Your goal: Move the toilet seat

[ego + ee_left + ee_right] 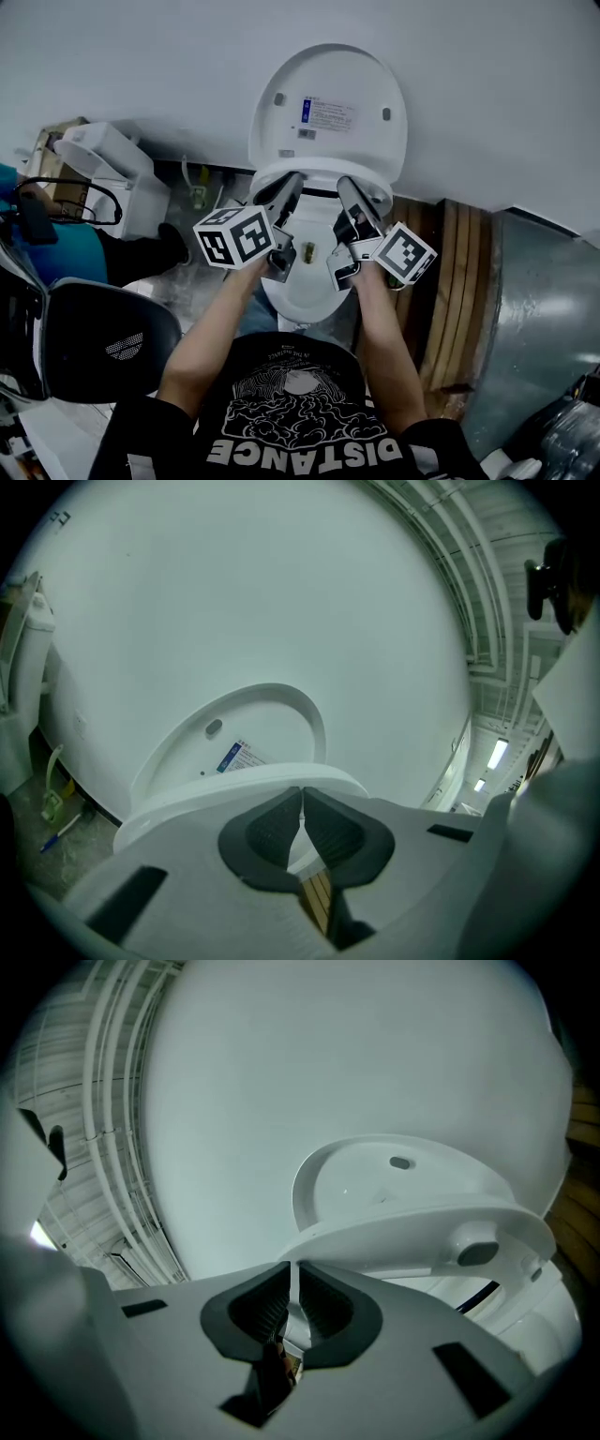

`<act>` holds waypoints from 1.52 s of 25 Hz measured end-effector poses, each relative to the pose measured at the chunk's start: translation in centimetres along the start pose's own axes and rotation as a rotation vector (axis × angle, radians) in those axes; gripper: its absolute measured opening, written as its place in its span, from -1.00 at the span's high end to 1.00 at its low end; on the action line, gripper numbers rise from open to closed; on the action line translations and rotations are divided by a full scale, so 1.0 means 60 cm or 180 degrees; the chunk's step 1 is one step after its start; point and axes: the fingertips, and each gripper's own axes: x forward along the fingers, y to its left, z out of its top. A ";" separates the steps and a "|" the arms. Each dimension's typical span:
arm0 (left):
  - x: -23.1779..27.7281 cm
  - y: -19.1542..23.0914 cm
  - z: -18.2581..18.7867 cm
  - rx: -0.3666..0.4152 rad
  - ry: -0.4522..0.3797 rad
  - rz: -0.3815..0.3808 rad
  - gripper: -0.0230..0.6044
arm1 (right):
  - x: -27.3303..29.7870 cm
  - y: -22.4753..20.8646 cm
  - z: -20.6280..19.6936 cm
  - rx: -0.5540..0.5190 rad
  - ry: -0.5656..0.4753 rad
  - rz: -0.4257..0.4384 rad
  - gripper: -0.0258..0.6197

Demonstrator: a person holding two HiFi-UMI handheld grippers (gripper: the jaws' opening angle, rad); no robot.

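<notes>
While the toilet seat is held: the left claw and the right claw are each clenched on its thin rim, one on either side.
Seat position: it seems lifted off the bowl, with an underside bumper showing. It hangs in front of the lid, which leans upright on the wall.
Doing it well: both sides should probably travel together, following the arc of the rear hinge. A lead on one side would likely twist the seat.
Grip caution: the glossy plastic looks slippery and the bite is shallow, so steady pressure and a slow swing seem wise.
Surface: the toilet stands on a bare, grimy floor.
Room: wooden slats and a metal sheet stand to the right. A second white fixture and a black chair are on the left.
</notes>
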 end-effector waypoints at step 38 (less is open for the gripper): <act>0.197 0.062 0.128 0.0544 0.0227 -0.0256 0.88 | 0.185 -0.079 0.141 -0.0354 -0.0380 -0.0376 0.83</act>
